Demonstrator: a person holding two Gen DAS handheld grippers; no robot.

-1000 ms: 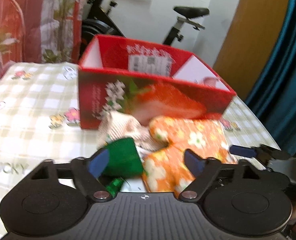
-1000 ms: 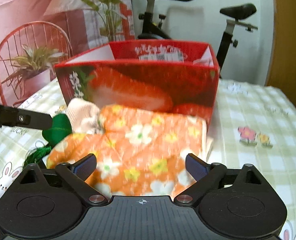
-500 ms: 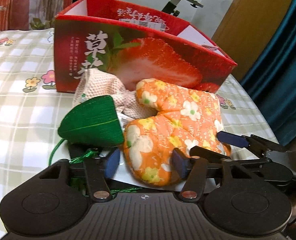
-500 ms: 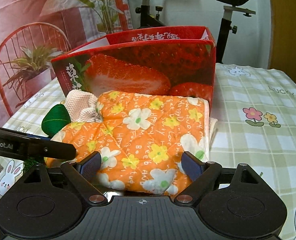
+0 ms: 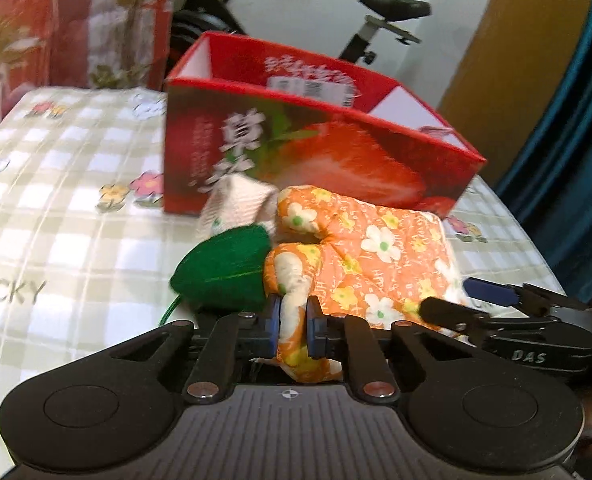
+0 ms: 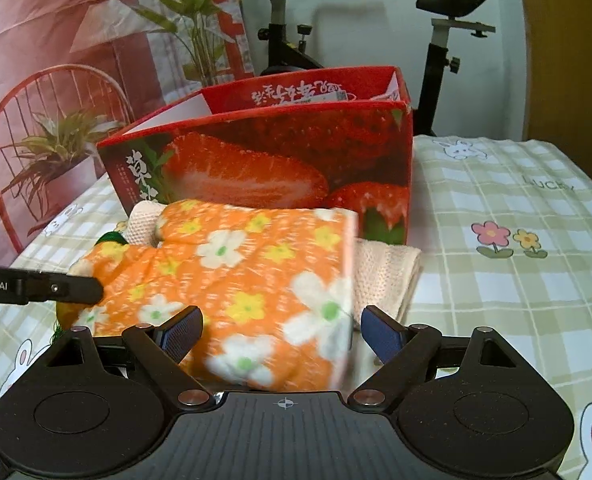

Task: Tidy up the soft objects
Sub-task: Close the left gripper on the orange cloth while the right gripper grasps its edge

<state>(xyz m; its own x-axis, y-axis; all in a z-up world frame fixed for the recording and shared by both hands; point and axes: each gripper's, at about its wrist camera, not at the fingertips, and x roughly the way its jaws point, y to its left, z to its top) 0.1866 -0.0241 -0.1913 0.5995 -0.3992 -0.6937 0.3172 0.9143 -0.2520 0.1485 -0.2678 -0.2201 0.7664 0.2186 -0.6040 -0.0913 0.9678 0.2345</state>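
An orange flowered oven mitt (image 5: 360, 256) lies in front of a red strawberry box (image 5: 320, 160). My left gripper (image 5: 294, 326) is shut on the mitt's near end. A green leaf-shaped soft piece (image 5: 224, 270) lies just left of the mitt, and a cream knit cloth (image 5: 240, 202) lies behind it. In the right wrist view the mitt (image 6: 248, 276) fills the space between the spread fingers of my open right gripper (image 6: 282, 334), its near edge blurred. The cream cloth (image 6: 384, 276) sticks out under the mitt, in front of the box (image 6: 280, 160).
The table has a green checked cloth (image 6: 508, 292) with flower and rabbit prints. An exercise bike (image 6: 440, 40), a red chair (image 6: 56, 120) and potted plants stand behind it. A blue curtain (image 5: 576, 160) hangs at the right.
My left gripper has closed on the mitt's near end and lifted a little. The right gripper has moved in around the mitt's other end, still open.
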